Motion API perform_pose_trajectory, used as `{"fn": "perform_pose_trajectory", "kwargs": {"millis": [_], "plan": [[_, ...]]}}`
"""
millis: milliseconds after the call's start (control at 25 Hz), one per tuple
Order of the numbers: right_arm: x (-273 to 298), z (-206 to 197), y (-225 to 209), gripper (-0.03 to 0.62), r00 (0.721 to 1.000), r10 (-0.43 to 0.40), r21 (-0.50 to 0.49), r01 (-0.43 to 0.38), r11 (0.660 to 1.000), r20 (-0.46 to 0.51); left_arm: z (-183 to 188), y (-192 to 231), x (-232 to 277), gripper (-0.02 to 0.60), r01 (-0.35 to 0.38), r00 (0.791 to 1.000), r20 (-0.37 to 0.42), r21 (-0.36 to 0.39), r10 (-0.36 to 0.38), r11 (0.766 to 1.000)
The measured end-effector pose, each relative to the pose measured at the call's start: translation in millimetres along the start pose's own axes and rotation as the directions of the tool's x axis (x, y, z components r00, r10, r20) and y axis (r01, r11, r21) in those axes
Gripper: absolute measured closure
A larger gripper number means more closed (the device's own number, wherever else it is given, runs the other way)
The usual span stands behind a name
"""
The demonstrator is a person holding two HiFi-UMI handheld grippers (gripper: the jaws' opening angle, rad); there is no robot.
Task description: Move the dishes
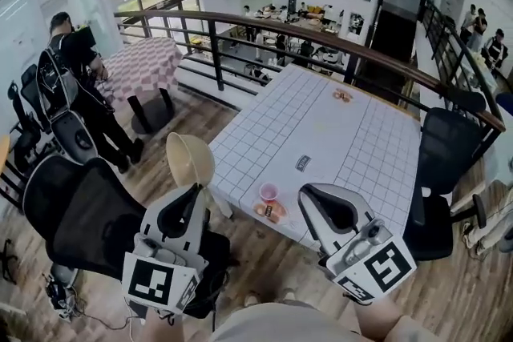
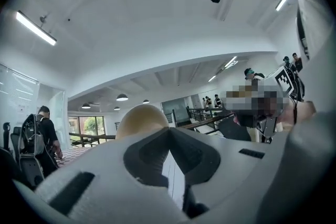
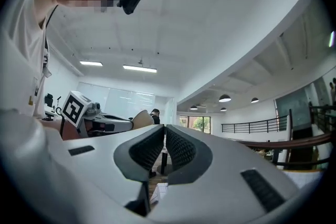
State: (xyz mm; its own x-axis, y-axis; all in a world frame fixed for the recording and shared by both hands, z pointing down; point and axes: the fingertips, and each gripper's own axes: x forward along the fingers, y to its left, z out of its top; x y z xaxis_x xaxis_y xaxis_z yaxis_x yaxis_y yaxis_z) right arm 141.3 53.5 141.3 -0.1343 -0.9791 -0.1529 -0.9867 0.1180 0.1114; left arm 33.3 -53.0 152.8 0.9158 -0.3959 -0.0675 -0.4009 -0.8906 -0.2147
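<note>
1. Bowl (image 1: pixel 190 160), beige and tilted on edge, is pinched at its rim by the left claw (image 1: pixel 195 190). The jaws stand closed tight on that thin rim.
2. It hangs in the air off the counter's (image 1: pixel 321 132) near left corner, over the wooden floor (image 1: pixel 264 268) and beside a black chair (image 1: pixel 84 212).
3. The right claw (image 1: pixel 308 191) is closed on nothing, its jaws together, and hovers over the counter's near edge.
4. A pink cup (image 1: pixel 268 191) on an orange saucer (image 1: pixel 270 211) stands at the counter's near edge, between the two claws.
5. Hazard: the hold is on the rim alone. In my judgement, a quick swing or a knock on the counter's edge could twist the bowl free and drop it to the floor.
6. Hazard: the cup and saucer stand close under both claws. A careless pass could sweep them off the counter.
</note>
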Motion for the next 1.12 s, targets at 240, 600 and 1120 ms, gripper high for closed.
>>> {"fn": "perform_pose_trajectory", "kwargs": {"millis": [240, 600, 1120], "plan": [[-35, 17, -9, 0.568, 0.996, -0.089, -0.027, 0.09, 0.996, 0.025, 24, -43, 7, 0.566, 0.076, 0.995, 0.058, 0.042, -0.078, 0.996], [-73, 25, -12, 0.568, 0.984, -0.18, -0.052, 0.18, 0.982, 0.009, 21, -81, 25, 0.566, 0.21, 0.975, 0.068, 0.034, -0.212, 0.977], [-80, -5, -33, 0.568, 0.971, -0.235, 0.001, 0.236, 0.972, -0.037, 0, -107, 44, 0.565, 0.275, 0.962, -0.062, 0.185, -0.268, 0.944]]}}
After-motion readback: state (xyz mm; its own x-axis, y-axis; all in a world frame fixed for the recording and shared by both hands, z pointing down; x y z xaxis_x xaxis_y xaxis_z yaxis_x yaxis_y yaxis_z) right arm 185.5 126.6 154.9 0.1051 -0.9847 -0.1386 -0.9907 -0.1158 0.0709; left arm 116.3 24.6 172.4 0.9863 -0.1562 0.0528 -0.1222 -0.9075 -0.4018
